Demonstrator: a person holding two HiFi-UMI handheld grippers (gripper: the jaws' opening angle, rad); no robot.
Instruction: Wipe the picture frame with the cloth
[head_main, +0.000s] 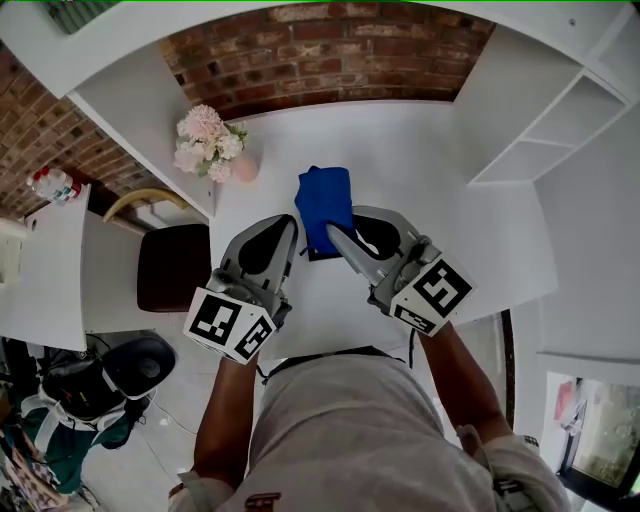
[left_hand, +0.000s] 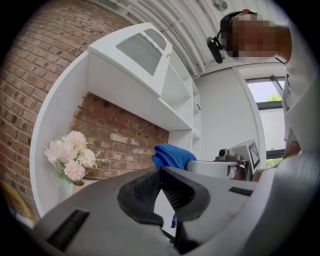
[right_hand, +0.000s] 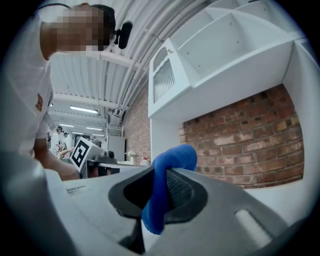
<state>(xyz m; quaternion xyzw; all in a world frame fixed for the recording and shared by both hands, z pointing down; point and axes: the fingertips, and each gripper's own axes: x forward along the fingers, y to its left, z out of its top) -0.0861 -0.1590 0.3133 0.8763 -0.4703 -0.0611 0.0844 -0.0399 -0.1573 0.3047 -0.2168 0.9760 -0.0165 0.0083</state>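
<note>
A blue cloth (head_main: 325, 203) hangs from my right gripper (head_main: 333, 232), which is shut on it above the white desk (head_main: 430, 170). In the right gripper view the cloth (right_hand: 172, 162) is pinched between the pads and folds over the tips of that gripper (right_hand: 159, 172). My left gripper (head_main: 290, 222) is held up just left of the cloth, jaws shut with nothing between them. The left gripper view shows its pads meeting (left_hand: 160, 172) and the cloth (left_hand: 172, 155) beyond. A dark edge (head_main: 318, 256) shows under the cloth; I cannot tell whether it is the picture frame.
A vase of pink and white flowers (head_main: 210, 143) stands at the desk's back left. A brown chair seat (head_main: 172, 265) is left of the desk. White shelves (head_main: 560, 120) rise on the right and a brick wall (head_main: 330, 50) runs behind.
</note>
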